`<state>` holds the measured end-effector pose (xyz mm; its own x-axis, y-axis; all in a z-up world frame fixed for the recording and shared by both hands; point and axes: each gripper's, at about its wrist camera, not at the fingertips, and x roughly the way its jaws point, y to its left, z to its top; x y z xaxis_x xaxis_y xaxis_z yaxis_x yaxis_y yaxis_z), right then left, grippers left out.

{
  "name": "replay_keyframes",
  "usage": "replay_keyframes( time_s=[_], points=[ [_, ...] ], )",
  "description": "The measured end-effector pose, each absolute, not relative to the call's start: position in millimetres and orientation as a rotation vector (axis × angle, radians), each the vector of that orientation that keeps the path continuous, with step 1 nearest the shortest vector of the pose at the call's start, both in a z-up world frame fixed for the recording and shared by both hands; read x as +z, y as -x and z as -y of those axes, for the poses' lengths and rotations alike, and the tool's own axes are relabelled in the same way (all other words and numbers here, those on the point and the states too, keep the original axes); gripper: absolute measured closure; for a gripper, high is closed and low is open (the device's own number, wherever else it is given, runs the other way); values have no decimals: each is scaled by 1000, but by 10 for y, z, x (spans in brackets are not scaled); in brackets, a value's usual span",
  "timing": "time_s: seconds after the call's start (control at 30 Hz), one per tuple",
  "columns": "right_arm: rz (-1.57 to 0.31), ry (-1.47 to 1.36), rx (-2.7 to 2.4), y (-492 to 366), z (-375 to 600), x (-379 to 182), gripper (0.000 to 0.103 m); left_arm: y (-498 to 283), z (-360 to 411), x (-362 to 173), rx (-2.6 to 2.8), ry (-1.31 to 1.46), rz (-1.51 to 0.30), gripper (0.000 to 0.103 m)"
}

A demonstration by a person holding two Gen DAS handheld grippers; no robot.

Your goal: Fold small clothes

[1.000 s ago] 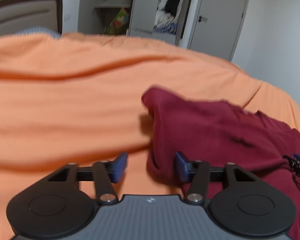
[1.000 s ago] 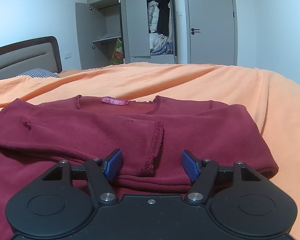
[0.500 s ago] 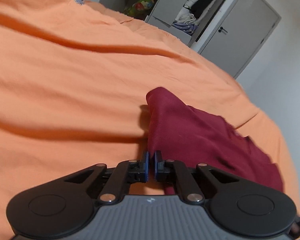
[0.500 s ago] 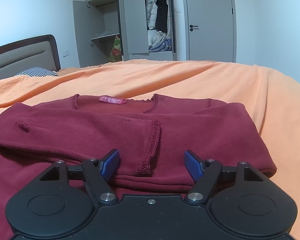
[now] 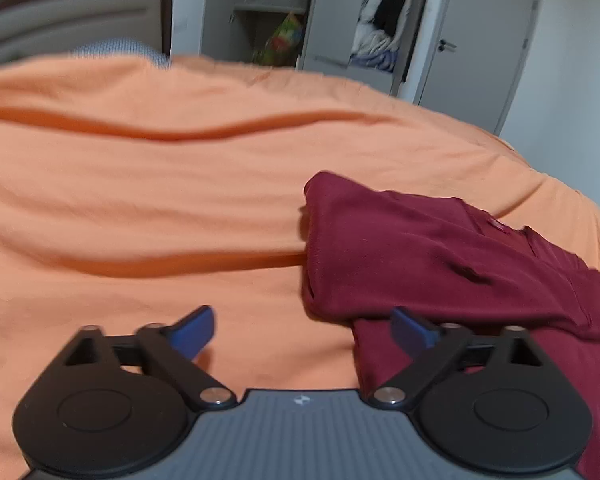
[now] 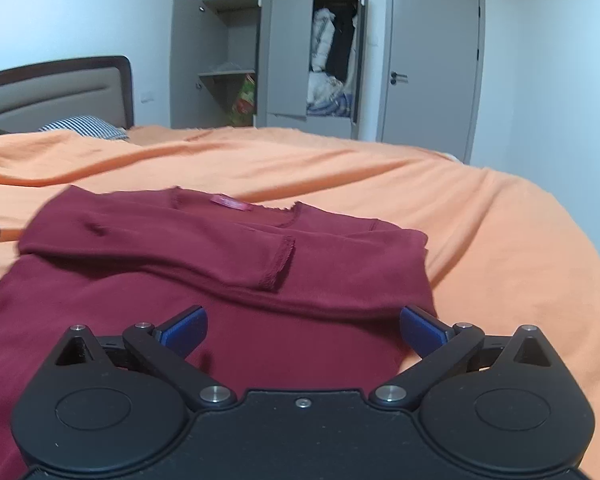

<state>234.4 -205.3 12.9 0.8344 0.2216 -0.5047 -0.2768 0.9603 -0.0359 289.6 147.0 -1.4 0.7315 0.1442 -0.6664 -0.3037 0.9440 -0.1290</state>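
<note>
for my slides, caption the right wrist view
Open right tool over a dark red long-sleeved top, sleeve folded across, on an orange bedspread.

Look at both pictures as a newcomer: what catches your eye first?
The dark red top spread on the orange bedspread, one sleeve folded across its chest. Next, the blue-tipped right hand-held gripper, open over its lower part. Behind the bed, an open wardrobe shows hanging clothes.
</note>
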Motion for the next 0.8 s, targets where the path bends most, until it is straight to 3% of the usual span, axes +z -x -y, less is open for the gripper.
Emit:
replay_keyframes(
  time_s=[0.8],
  points=[
    [-530, 339, 546, 23, 2087, 154, 1, -1155, -365, -173, -123, -78, -654, 0]
  ],
)
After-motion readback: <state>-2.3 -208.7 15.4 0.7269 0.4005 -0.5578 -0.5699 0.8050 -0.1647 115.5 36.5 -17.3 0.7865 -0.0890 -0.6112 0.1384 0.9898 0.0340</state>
